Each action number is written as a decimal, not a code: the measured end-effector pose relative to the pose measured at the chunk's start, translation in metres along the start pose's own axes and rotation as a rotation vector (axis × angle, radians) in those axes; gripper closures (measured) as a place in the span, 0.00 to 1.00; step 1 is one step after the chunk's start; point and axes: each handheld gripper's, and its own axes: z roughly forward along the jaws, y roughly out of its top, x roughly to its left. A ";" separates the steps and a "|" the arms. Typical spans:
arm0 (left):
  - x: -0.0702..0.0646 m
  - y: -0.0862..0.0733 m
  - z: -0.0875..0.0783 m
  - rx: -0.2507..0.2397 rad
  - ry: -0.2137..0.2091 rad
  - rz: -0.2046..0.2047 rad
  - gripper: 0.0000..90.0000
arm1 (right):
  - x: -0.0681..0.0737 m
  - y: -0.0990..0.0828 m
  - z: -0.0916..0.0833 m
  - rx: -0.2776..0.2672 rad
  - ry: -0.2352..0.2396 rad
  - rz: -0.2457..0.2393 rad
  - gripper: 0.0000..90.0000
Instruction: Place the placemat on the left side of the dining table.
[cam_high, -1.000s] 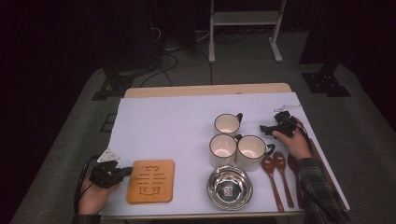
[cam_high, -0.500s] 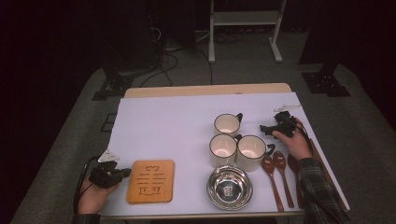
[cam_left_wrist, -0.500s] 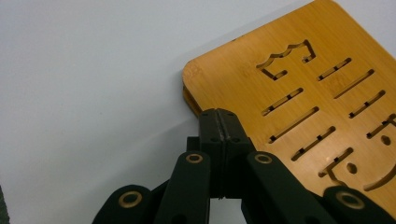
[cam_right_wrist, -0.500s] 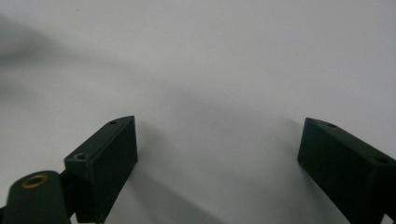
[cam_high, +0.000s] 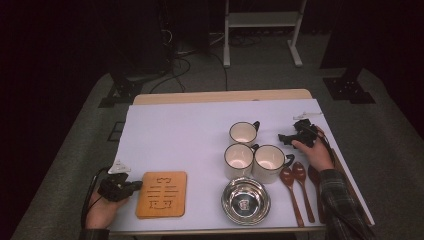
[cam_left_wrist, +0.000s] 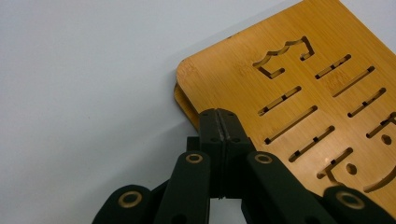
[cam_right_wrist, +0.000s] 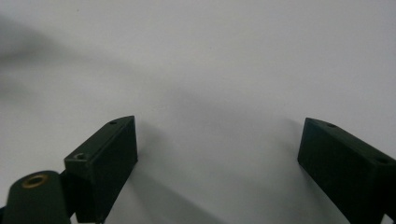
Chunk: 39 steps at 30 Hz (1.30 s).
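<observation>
Bamboo trivet (cam_high: 161, 194): flat on table (cam_high: 180, 130).
Left gripper (cam_left_wrist: 218, 122): clenched, empty, at trivet's edge.
Right gripper (cam_right_wrist: 217, 149): released, beside mugs (cam_high: 252, 155).

Right gripper (cam_right_wrist: 219, 154): two black jaws rising from the bottom edge, set wide apart, nothing between them.
Left-hand jaw: brass-coloured pivot ring at its base.
Table surface (cam_right_wrist: 210, 60): plain white, bare, blurred.
Shadows: soft grey, falling beside each jaw.

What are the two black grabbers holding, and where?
Nothing. The left gripper is shut with nothing between its jaws, its tips at the corner of the wooden trivet. The right gripper is open over bare white table.
</observation>
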 end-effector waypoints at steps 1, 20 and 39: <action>0.000 0.000 0.000 0.001 -0.001 0.002 1.00 | 0.000 0.000 0.000 0.000 0.000 0.000 0.12; -0.007 0.005 0.005 0.000 -0.028 0.021 1.00 | 0.000 0.000 0.000 0.000 0.000 0.000 0.12; -0.015 0.009 0.010 -0.001 -0.050 0.034 0.99 | 0.000 0.000 0.000 0.000 0.000 0.000 0.12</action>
